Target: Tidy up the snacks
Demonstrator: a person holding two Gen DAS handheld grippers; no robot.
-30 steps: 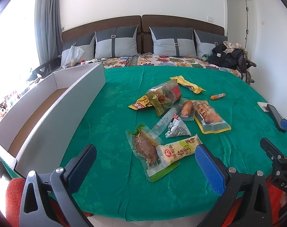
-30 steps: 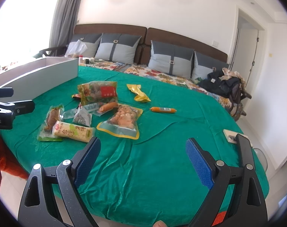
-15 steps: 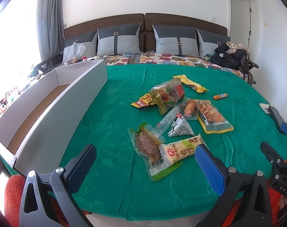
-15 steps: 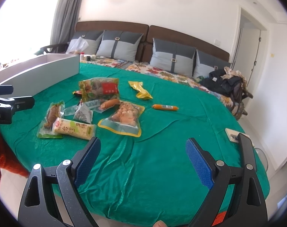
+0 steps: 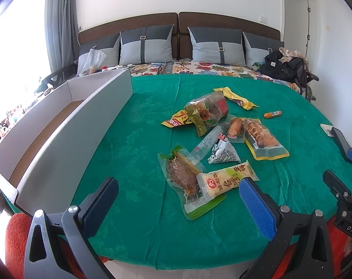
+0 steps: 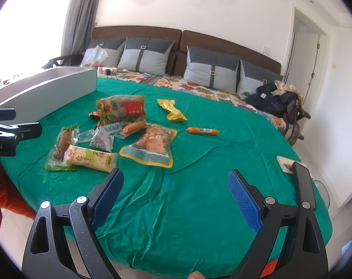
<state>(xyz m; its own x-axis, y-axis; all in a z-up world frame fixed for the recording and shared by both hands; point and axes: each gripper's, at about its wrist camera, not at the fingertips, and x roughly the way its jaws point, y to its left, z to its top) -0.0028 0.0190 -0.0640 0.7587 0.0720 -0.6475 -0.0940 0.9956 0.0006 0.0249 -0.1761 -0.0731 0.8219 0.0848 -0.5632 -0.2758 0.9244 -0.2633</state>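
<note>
Several snack packs lie in a loose pile on the green tablecloth [image 5: 141, 144]. A cream rice-cracker pack [image 5: 226, 181] lies across a meat pack [image 5: 180, 174]; both show in the right wrist view, cracker pack [image 6: 90, 158]. Beyond lie a large clear bag with a red label [image 5: 206, 114], a yellow-edged pack [image 5: 263, 137] and a lone orange sausage [image 6: 202, 131]. A long white open box [image 5: 66, 125] stands at the left. My left gripper [image 5: 178, 197] is open above the near table edge. My right gripper [image 6: 176, 190] is open and empty, nearer the right.
A bed with grey pillows [image 5: 145, 44] and a floral cover lies behind the table. A black bag [image 6: 275, 100] sits at its right end. A small white card [image 6: 285, 164] lies at the table's right edge. Red cloth [image 5: 15, 237] hangs below the front left.
Both grippers have moved slightly forward toward the snack pile, which looks a little nearer. Both stay open; no snack has moved.
</note>
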